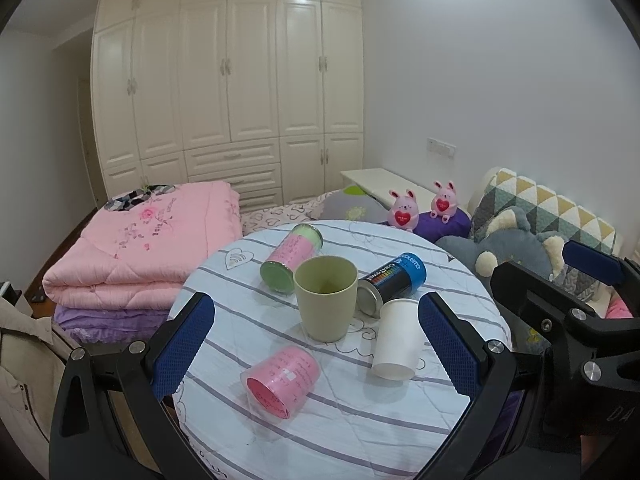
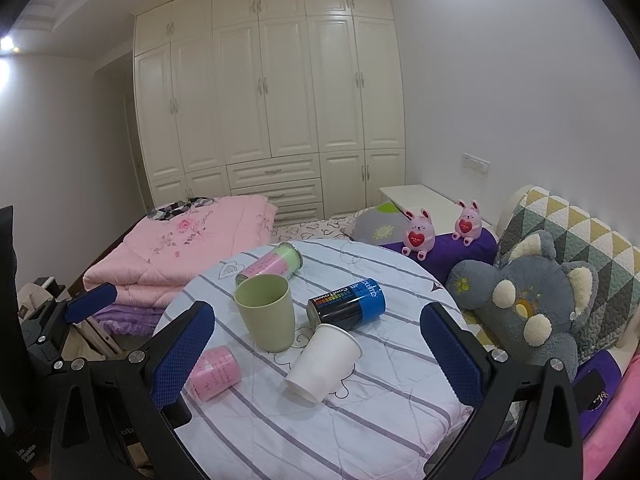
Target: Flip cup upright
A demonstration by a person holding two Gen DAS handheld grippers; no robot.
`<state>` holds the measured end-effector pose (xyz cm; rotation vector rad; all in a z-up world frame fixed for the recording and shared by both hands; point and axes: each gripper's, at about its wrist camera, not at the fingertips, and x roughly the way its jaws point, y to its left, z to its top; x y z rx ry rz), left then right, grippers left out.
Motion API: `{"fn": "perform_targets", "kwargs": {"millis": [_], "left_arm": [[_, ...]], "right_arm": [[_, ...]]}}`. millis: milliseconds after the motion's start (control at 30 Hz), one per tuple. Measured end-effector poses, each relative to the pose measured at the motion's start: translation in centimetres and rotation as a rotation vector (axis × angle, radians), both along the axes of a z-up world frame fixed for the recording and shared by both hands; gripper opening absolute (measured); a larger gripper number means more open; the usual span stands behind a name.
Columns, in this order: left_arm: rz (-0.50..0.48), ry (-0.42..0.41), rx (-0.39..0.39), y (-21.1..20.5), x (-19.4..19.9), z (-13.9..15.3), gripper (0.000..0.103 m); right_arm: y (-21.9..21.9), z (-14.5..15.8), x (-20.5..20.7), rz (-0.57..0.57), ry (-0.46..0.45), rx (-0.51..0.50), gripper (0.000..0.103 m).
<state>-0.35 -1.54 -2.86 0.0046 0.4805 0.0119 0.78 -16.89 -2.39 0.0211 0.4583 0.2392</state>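
A white paper cup lies on its side on the round table's striped cloth, base toward me; it also shows in the right wrist view. A green cup stands upright at the table's middle, also in the right wrist view. My left gripper is open and empty, above the table's near part. My right gripper is open and empty, its fingers either side of the white cup but nearer me. The right gripper's body shows at the right of the left wrist view.
A pink cup lies on its side near the front left. A blue-black can and a pink-green can lie behind the cups. Folded pink quilt at left, grey plush toy at right, wardrobe behind.
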Motion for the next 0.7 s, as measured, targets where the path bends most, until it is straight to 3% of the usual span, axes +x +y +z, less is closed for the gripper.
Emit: {"fn": "perform_targets", "kwargs": {"millis": [700], "left_arm": [[-0.009, -0.039, 0.028, 0.22, 0.17, 0.09, 0.103]], "right_arm": [[0.09, -0.06, 0.13, 0.003, 0.010, -0.012, 0.103]]}}
